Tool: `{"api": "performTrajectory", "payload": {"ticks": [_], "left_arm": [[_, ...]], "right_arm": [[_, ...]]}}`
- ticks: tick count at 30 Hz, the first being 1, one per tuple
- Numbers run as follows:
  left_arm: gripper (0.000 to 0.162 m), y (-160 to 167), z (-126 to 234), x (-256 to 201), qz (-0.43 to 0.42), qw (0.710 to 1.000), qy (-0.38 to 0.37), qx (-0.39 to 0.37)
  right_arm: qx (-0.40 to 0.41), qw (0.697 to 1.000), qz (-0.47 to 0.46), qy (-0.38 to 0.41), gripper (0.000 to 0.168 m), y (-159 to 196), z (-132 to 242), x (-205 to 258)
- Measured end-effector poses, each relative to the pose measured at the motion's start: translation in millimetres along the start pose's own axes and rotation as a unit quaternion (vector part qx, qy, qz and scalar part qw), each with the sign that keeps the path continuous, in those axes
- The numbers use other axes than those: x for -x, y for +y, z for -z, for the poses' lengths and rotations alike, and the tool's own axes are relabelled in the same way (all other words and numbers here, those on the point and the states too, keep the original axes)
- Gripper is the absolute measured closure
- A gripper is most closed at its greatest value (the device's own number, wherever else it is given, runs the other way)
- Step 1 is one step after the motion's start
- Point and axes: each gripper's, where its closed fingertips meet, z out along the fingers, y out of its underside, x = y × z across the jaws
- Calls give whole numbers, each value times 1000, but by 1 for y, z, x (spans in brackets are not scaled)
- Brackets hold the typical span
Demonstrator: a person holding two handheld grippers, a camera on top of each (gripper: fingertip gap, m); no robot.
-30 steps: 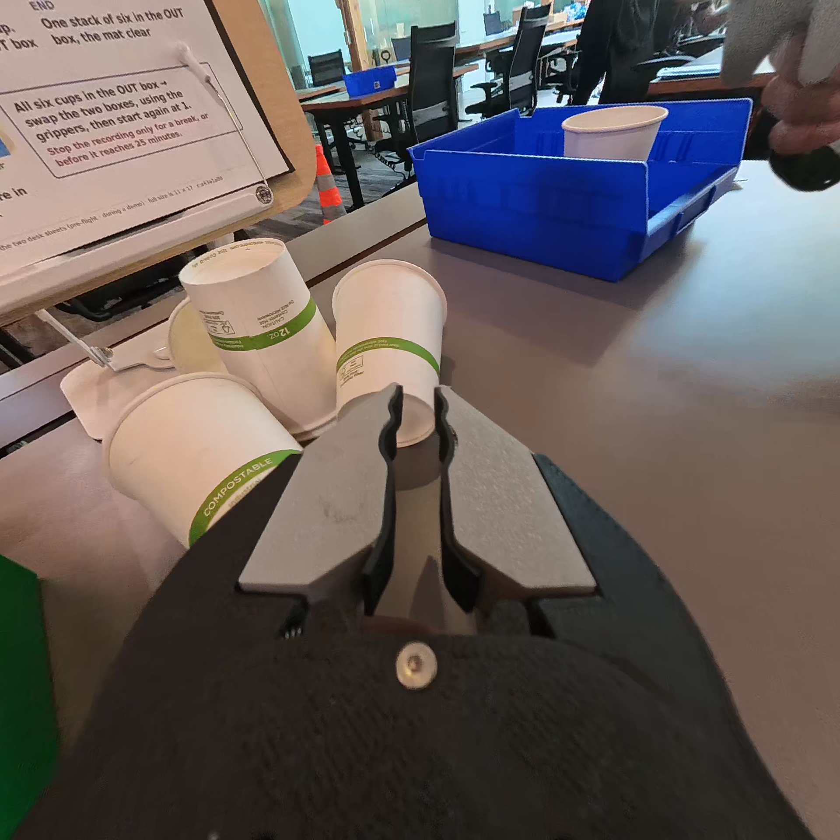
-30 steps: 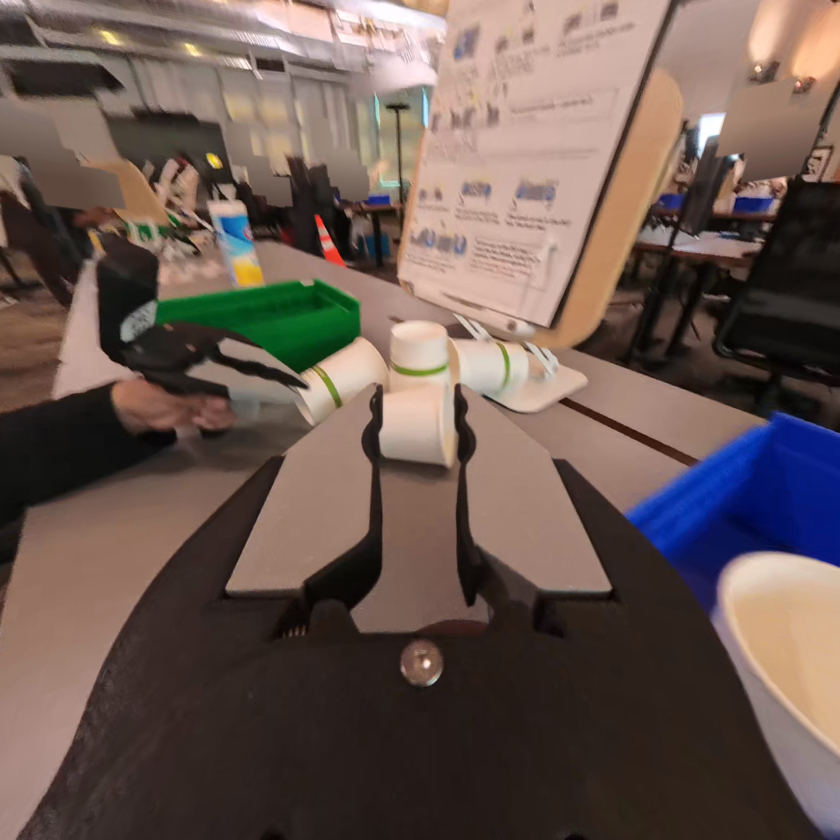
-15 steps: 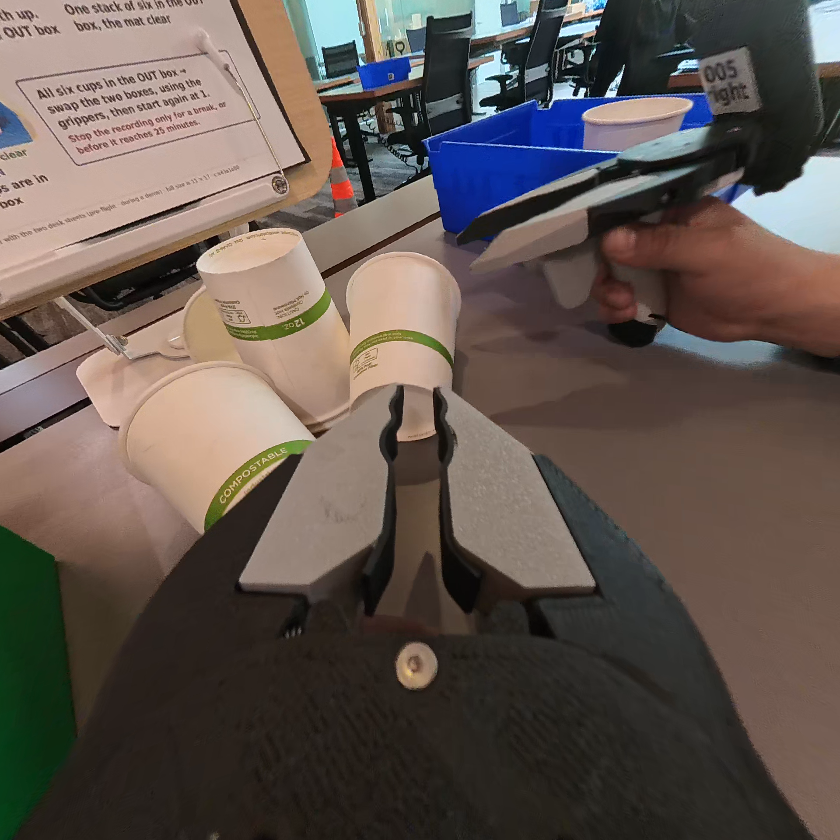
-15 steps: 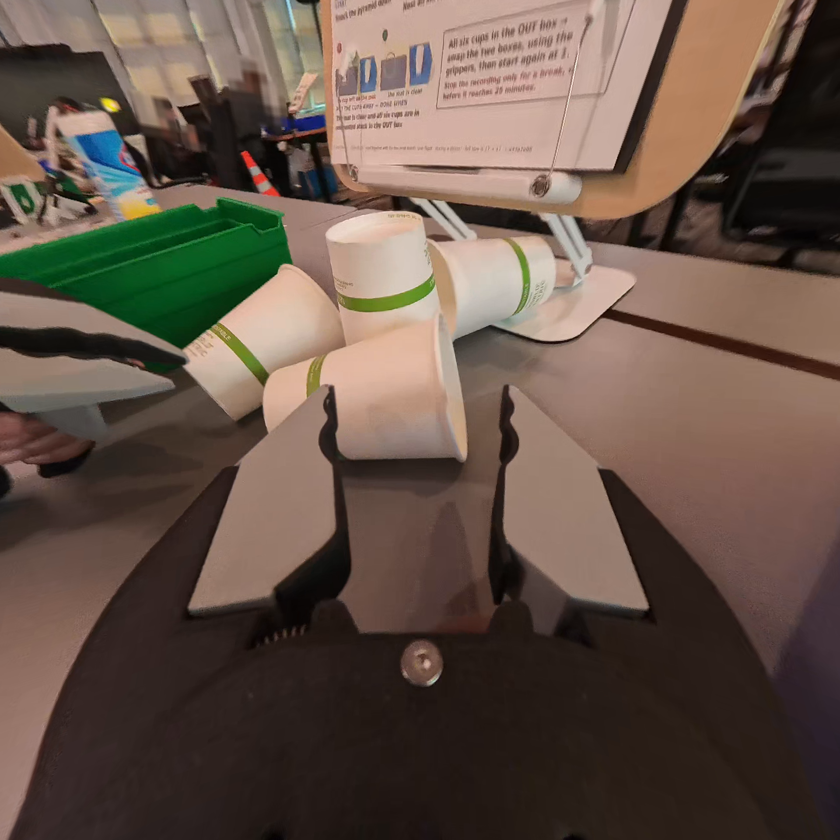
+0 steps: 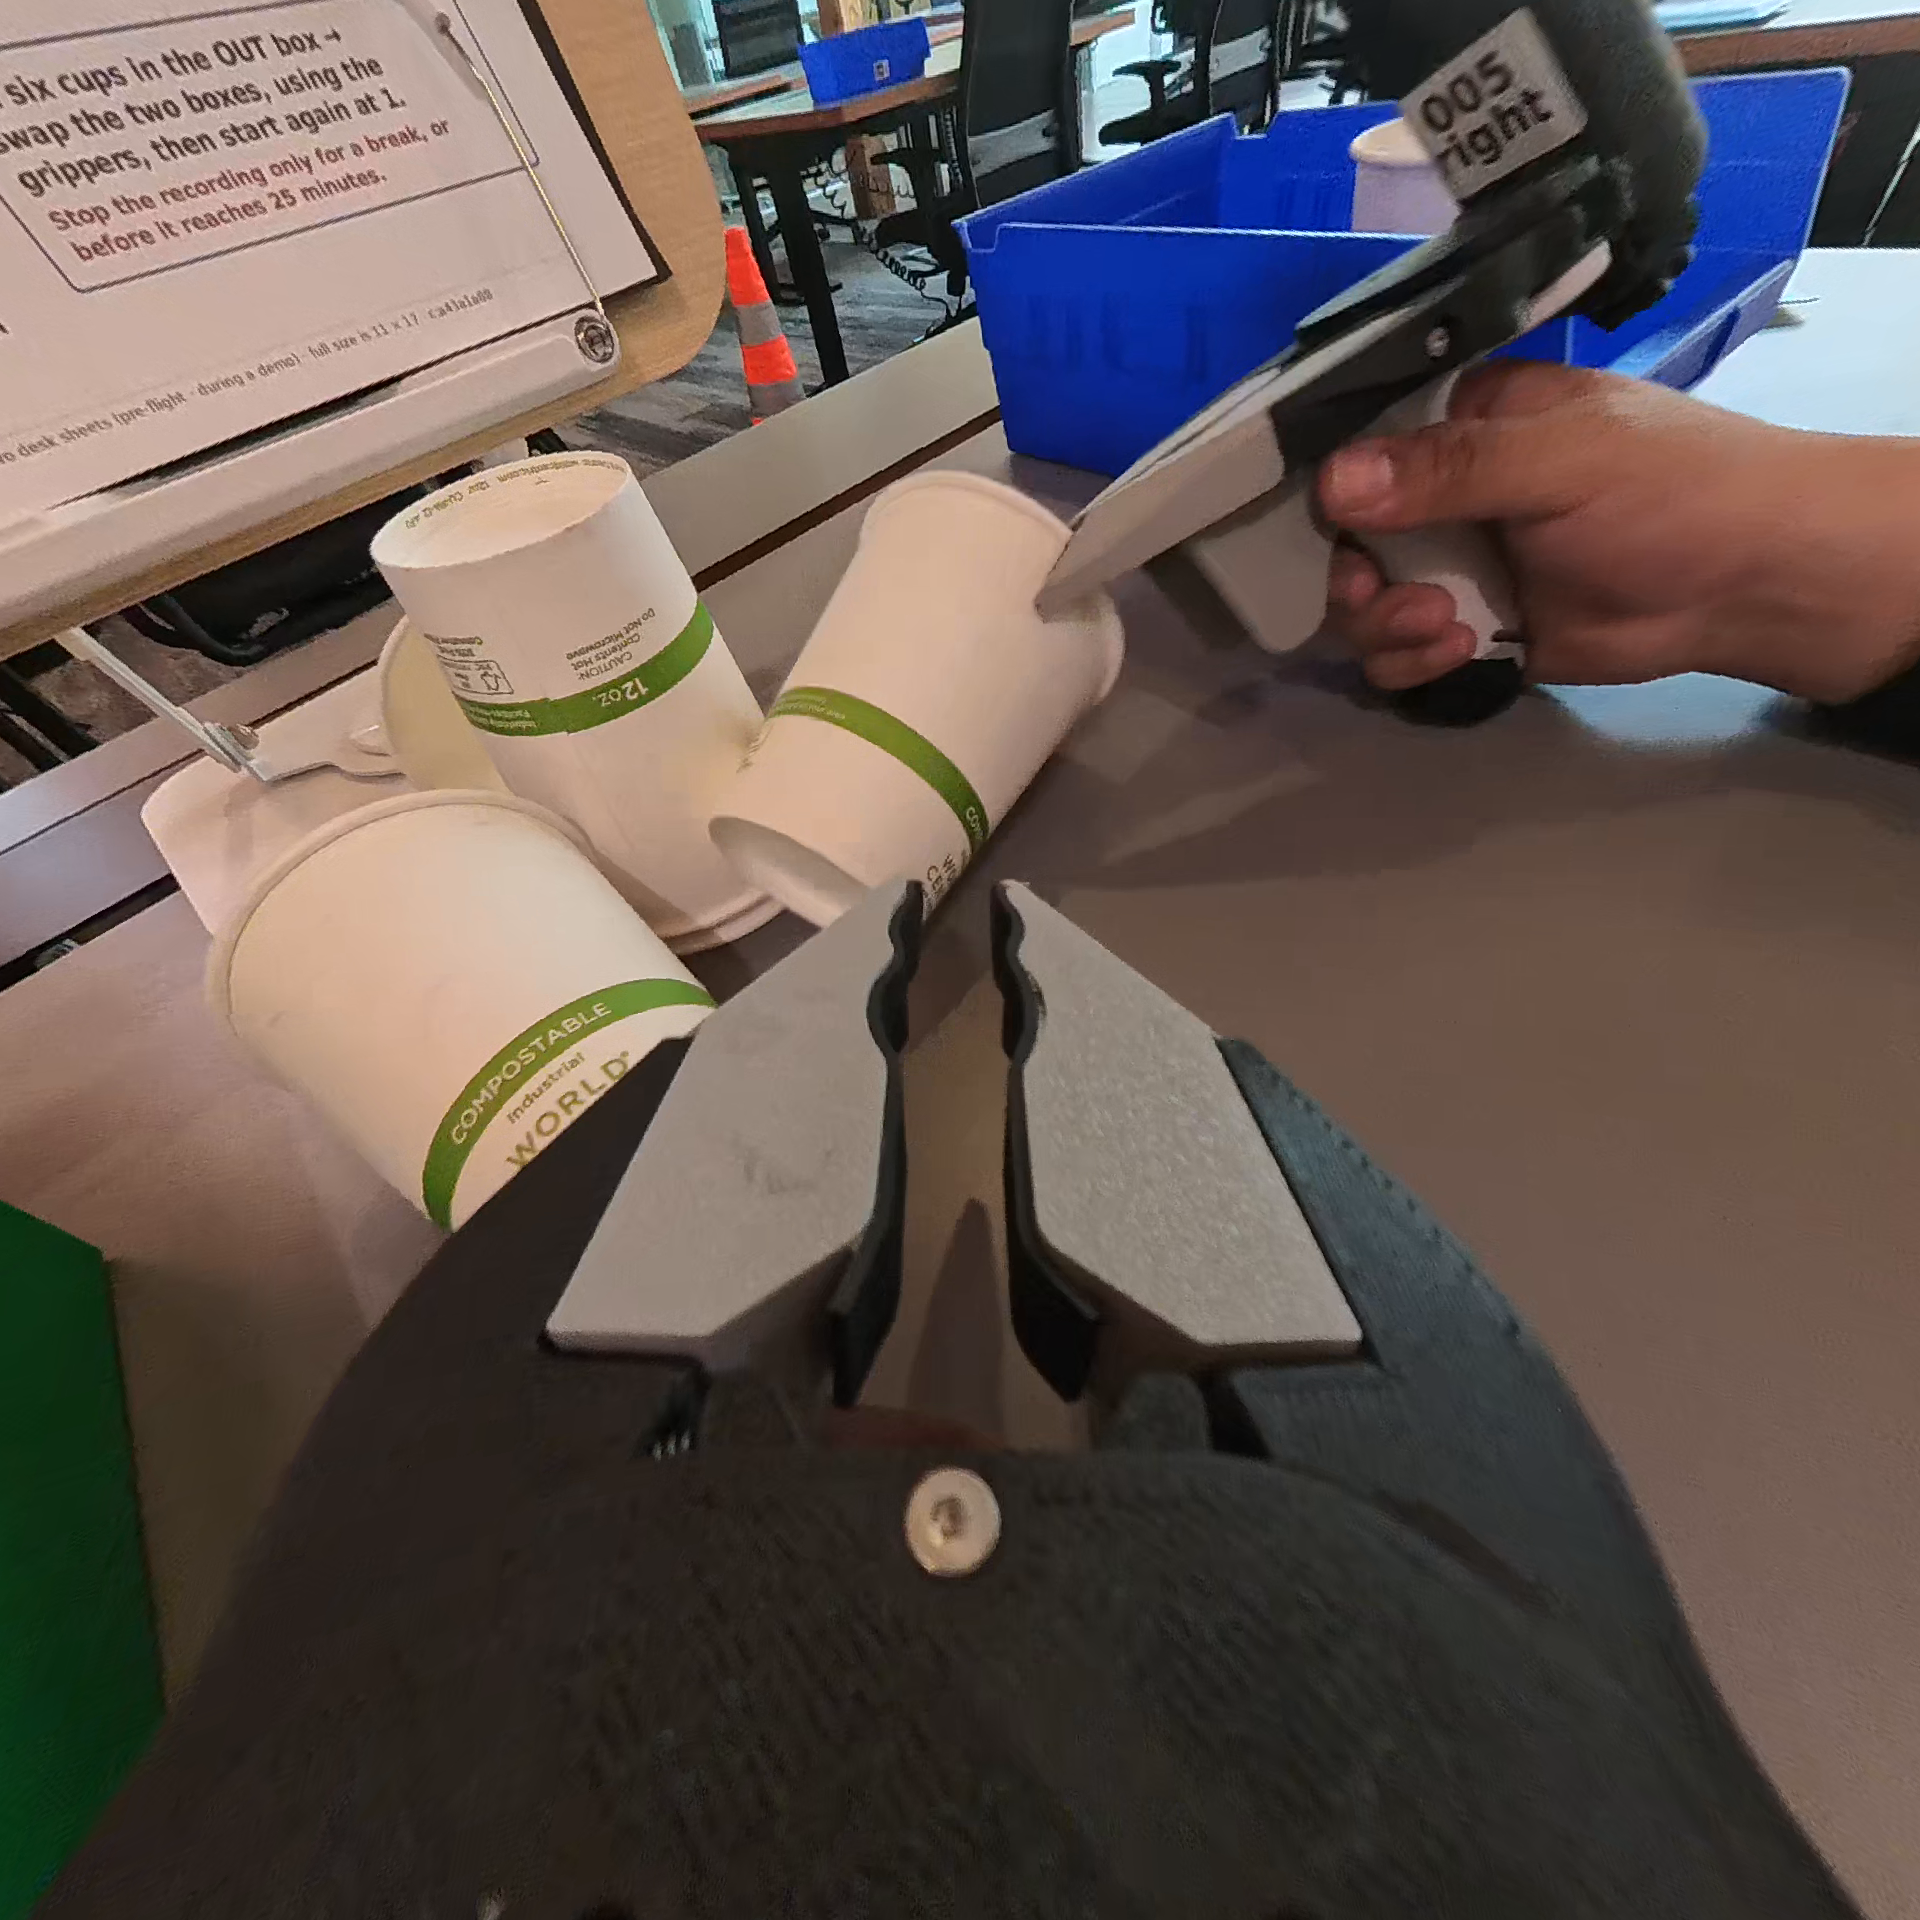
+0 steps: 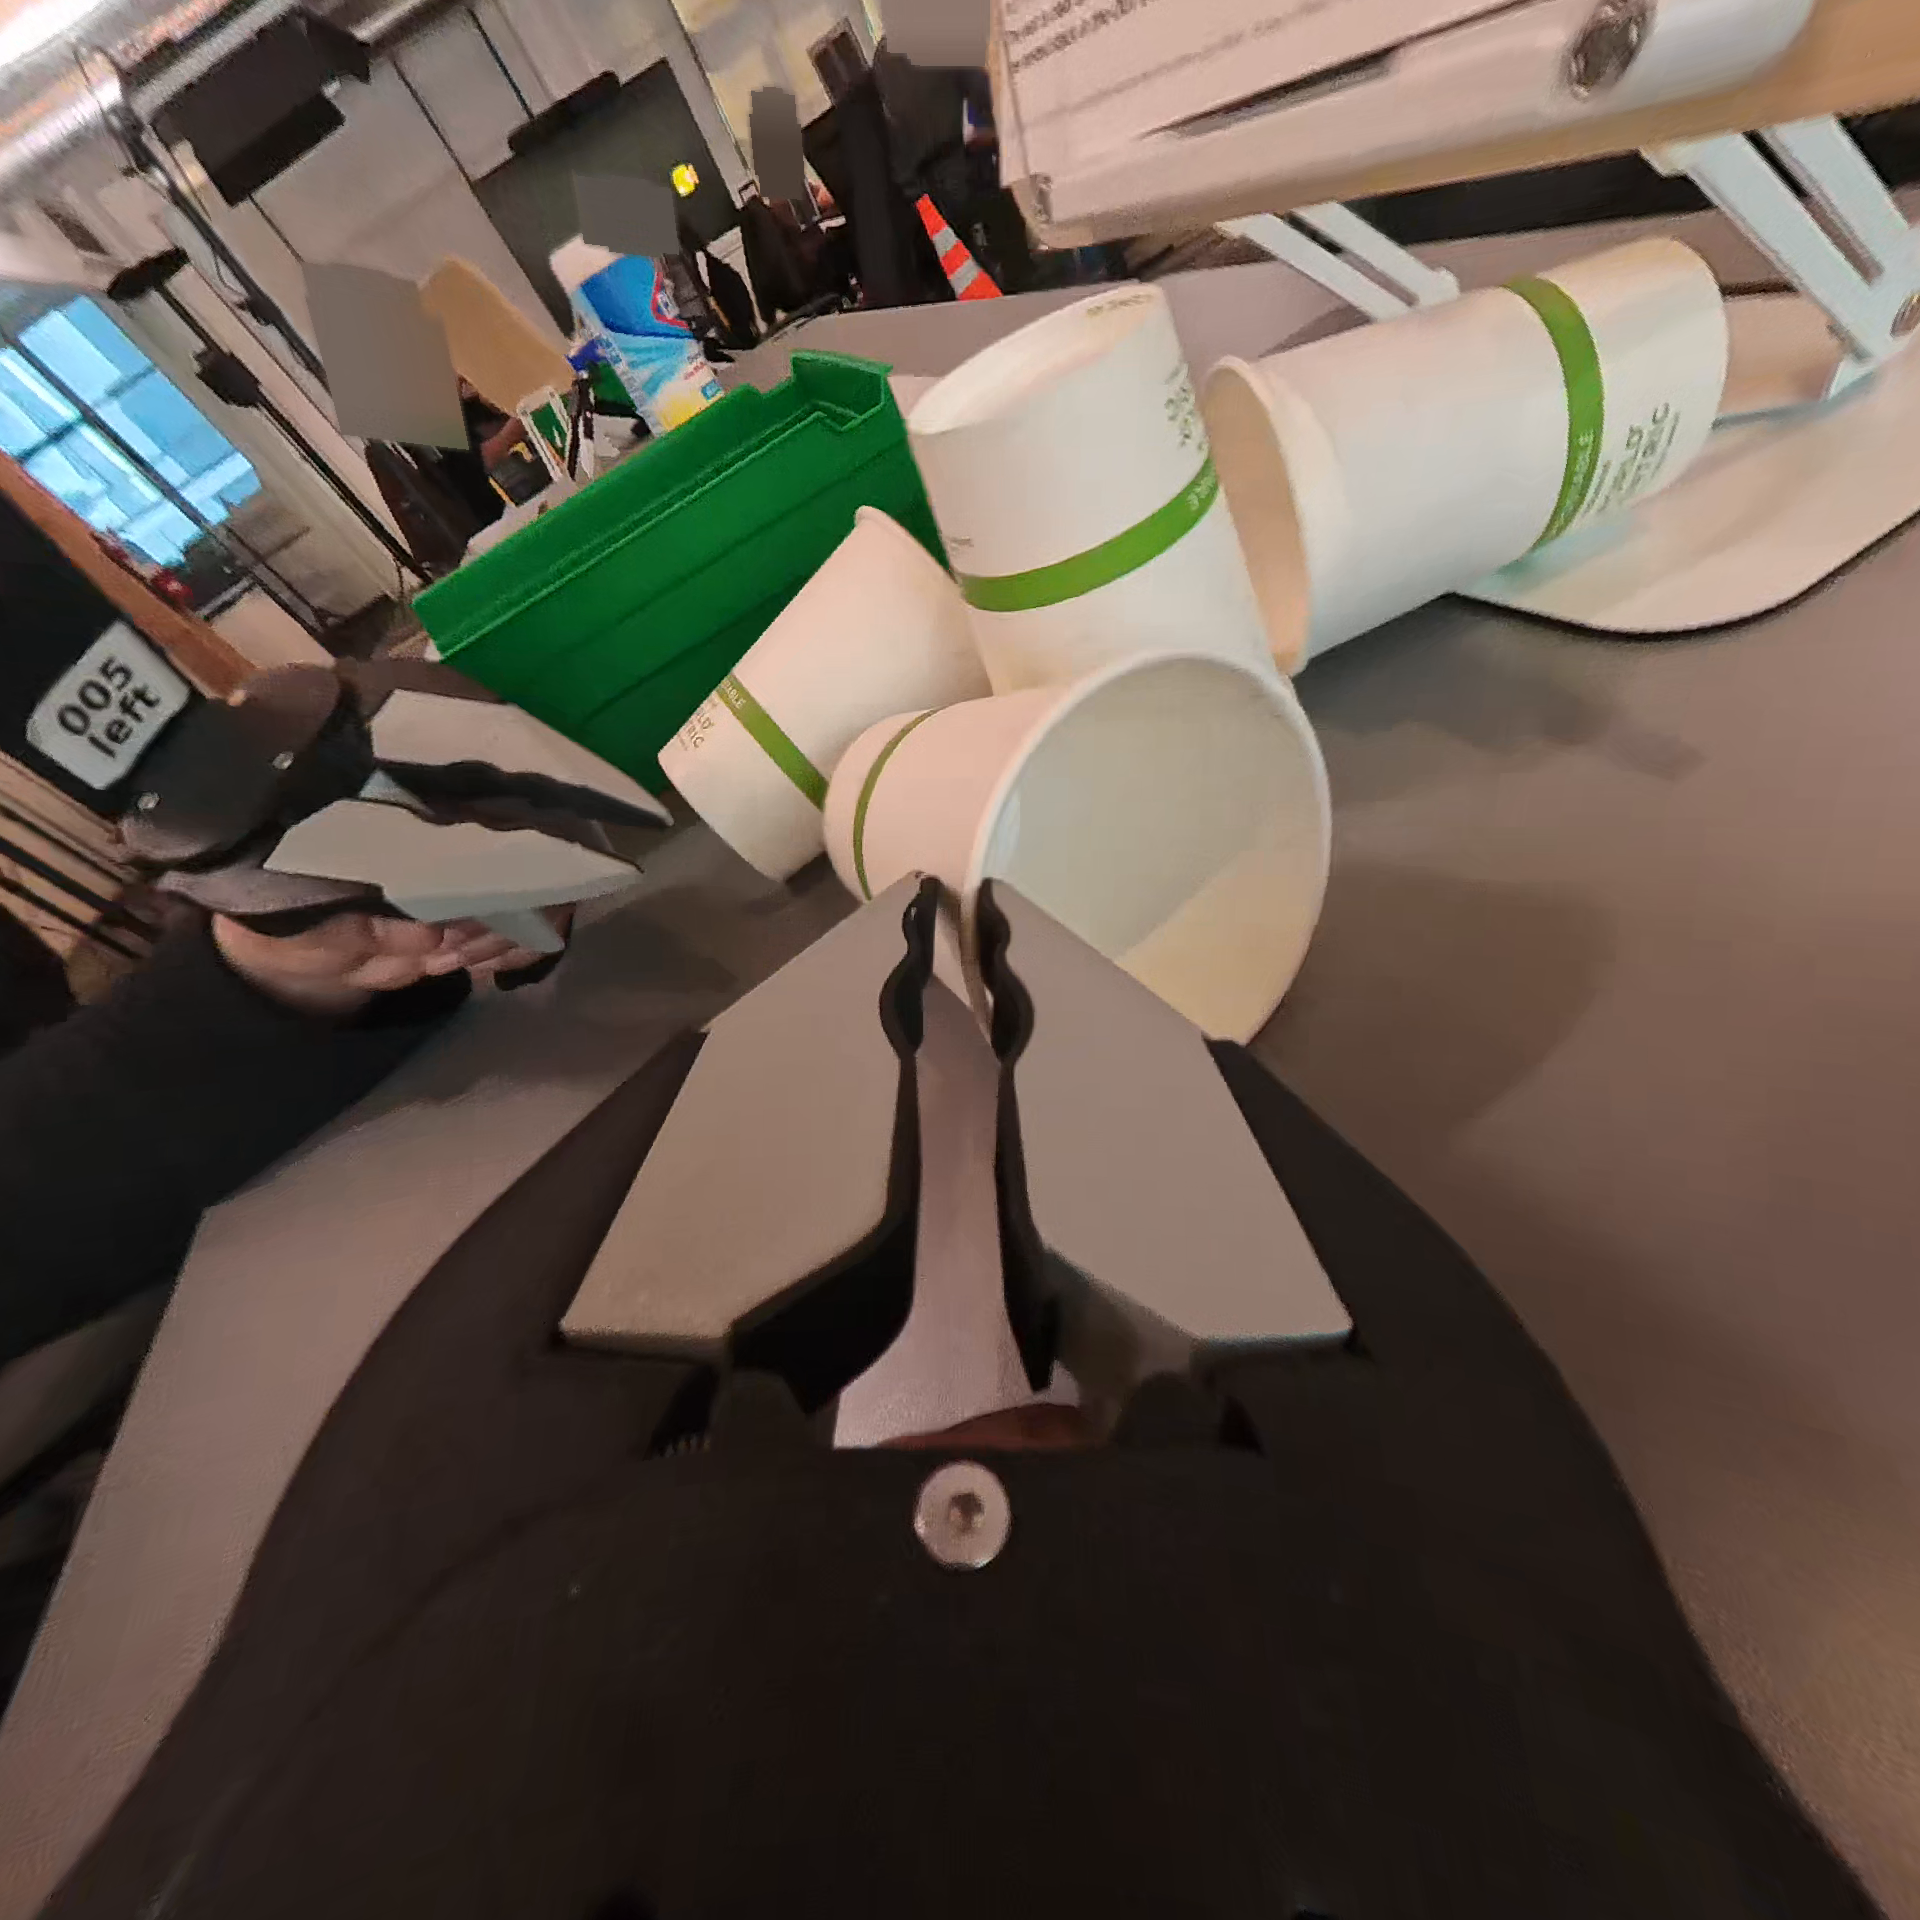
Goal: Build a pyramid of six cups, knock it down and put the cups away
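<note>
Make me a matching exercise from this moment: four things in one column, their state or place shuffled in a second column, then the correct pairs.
Things:
1. right gripper
2. left gripper
3. blue bin
4. upside-down paper cup

States or places:
A. stands base up among the fallen cups
B. shut on the rim of a tipped paper cup
C. holds one upright cup at the far side of the table
D. slightly open, holding nothing

Pairs: 1-B, 2-D, 3-C, 4-A
</note>
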Motion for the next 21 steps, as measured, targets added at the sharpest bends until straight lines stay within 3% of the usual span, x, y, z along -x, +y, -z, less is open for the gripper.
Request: {"api": "performTrajectory", "payload": {"ticks": [6,11,15,18,21], "left_arm": [[152,-3,3,4,2,1000,-8,-7],[152,-5,4,7,-1,1000,-15,-12],[152,-5,4,6,-5,1000,-15,-12],[152,-4,3,5,-10,1000,-14,-9],[152,0,0,3,-15,1000,-12,-1]], "right_arm": [[-7,998,59,23,168,-3,14,21],[-96,977,180,67,168,-49,33,61],[-226,905,276,231,168,-111,103,71],[-212,837,330,381,168,-130,169,52],[-184,790,324,486,168,-129,231,20]]}}
